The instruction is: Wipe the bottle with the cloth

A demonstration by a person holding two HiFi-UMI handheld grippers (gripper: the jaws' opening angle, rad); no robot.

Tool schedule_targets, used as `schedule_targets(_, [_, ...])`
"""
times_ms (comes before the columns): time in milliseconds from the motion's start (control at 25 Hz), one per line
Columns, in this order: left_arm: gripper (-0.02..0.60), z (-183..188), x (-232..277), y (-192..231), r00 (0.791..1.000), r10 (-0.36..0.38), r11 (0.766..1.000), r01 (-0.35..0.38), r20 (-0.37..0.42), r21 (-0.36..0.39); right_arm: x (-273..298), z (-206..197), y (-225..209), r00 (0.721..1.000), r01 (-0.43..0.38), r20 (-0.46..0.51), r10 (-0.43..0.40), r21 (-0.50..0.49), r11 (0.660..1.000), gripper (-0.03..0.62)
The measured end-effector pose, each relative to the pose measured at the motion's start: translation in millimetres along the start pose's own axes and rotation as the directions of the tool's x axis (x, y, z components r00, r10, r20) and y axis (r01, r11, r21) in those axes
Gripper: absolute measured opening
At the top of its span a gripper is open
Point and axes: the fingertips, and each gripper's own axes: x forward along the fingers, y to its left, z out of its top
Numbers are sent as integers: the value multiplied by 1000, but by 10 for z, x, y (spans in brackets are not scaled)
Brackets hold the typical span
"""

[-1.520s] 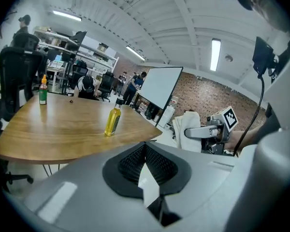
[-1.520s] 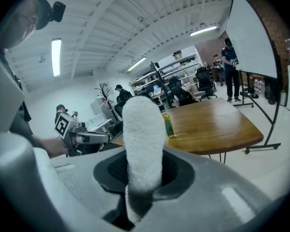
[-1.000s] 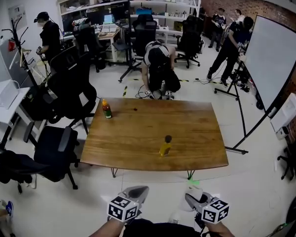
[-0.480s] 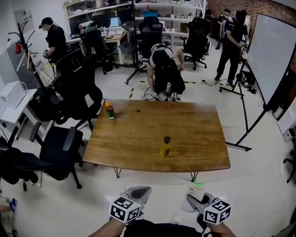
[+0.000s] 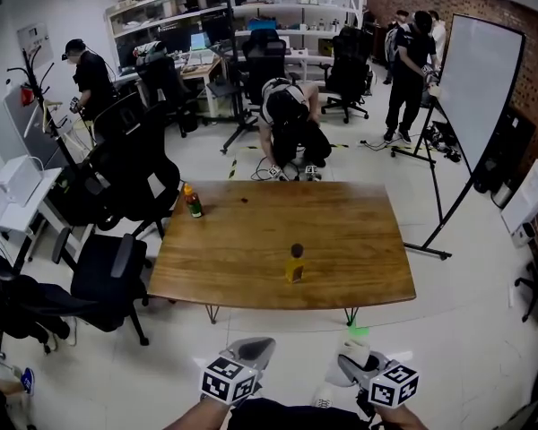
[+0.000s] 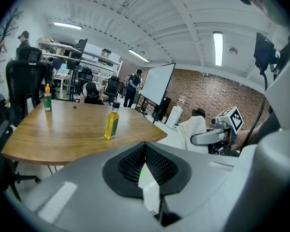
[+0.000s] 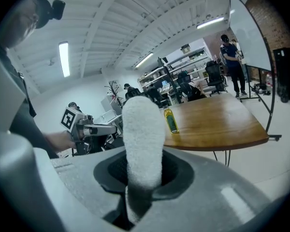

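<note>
Bottle (image 5: pixel 294 265) location: upright on counter (image 5: pixel 242 240), towards near edge, well apart from both grippers. Left gripper (image 6: pixel 145 151): clenched, empty. Right gripper (image 5: pixel 351 365): grasping cloth (image 7: pixel 142 139), standing up between jaws. Likely hazard: tipping of unbraced bottle under sideways cloth pressure; brace first with left gripper. Secondary: cloth slipping from loose hold.

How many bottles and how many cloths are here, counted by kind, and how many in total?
Bottles: 2 (yellow bottle, orange-capped bottle, both on the table)
Cloths: 1 (white cloth, held in the right tongs)
Total: 3
</note>
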Motion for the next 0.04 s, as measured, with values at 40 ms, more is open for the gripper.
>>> schedule_targets(40, [17, -2, 3, 9, 1000, 2, 1000, -2, -2, 0, -4, -6, -4, 1000, 2, 1, -2, 3, 1000, 71])
